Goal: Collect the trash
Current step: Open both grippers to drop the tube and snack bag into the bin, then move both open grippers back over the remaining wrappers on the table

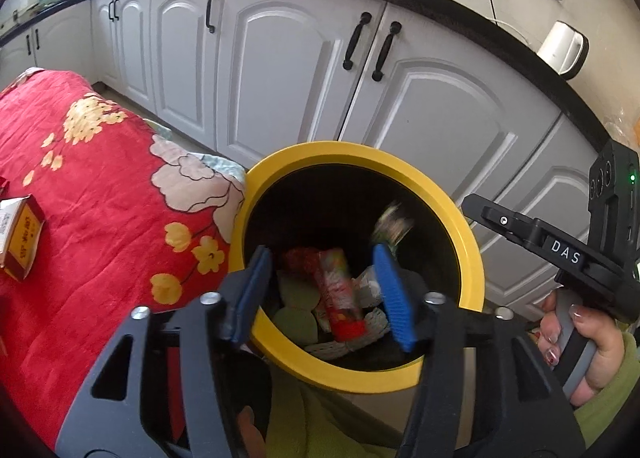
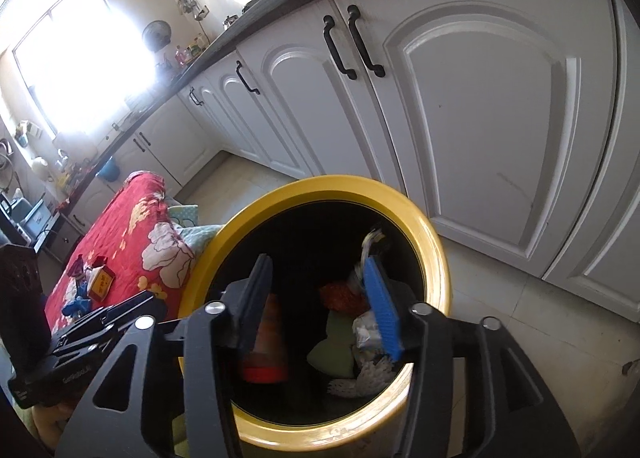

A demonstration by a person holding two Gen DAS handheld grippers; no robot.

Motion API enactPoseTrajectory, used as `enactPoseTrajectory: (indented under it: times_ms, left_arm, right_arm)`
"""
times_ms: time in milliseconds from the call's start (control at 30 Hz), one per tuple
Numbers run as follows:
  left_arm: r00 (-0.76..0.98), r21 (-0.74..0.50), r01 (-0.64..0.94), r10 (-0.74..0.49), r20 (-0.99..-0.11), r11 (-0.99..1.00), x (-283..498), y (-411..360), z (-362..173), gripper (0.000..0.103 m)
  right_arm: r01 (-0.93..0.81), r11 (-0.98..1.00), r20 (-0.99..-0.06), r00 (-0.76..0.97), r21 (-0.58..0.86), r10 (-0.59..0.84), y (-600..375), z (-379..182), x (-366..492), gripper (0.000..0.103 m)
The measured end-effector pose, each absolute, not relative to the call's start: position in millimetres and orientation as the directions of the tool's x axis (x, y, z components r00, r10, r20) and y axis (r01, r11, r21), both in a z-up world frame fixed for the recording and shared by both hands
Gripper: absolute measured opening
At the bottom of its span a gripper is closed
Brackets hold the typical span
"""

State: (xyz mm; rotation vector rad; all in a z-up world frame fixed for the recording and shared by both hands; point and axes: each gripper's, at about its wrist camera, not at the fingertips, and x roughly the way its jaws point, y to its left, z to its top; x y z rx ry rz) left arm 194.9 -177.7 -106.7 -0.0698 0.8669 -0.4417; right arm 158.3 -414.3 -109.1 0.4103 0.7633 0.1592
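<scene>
A yellow-rimmed black bin stands on the floor beside the red flowered table cover; it also shows in the right wrist view. Inside lie a red tube wrapper, green pads and white scraps. A blurred piece of trash is in mid-air inside the bin, also in the right wrist view. My left gripper is open and empty above the bin mouth. My right gripper is open and empty above the bin too.
A red and yellow box lies on the red flowered cover; it also shows in the right wrist view with blue and red scraps. White cabinets with black handles stand behind the bin.
</scene>
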Motion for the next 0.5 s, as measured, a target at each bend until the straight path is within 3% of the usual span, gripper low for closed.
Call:
enactPoseTrajectory:
  times_ms: [100, 233, 500]
  left_arm:
    - [0.582, -0.235, 0.338, -0.398, -0.709, 0.911, 191, -171, -102, 0.069]
    - [0.600, -0.240, 0.320, -0.392, -0.697, 0.916, 188, -162, -95, 0.092]
    - [0.673, -0.197, 0.288, -0.345, -0.654, 0.937, 177, -145, -71, 0.092]
  right_arm:
    - [-0.004, 0.916, -0.632, 0.723, 0.402, 0.281, -410, -104, 157, 0.052]
    - [-0.009, 0.923, -0.615, 0.743, 0.384, 0.263, -404, -94, 154, 0.065]
    - [-0.036, 0.931, -0.586, 0.768, 0.363, 0.259, -392, -78, 148, 0.074]
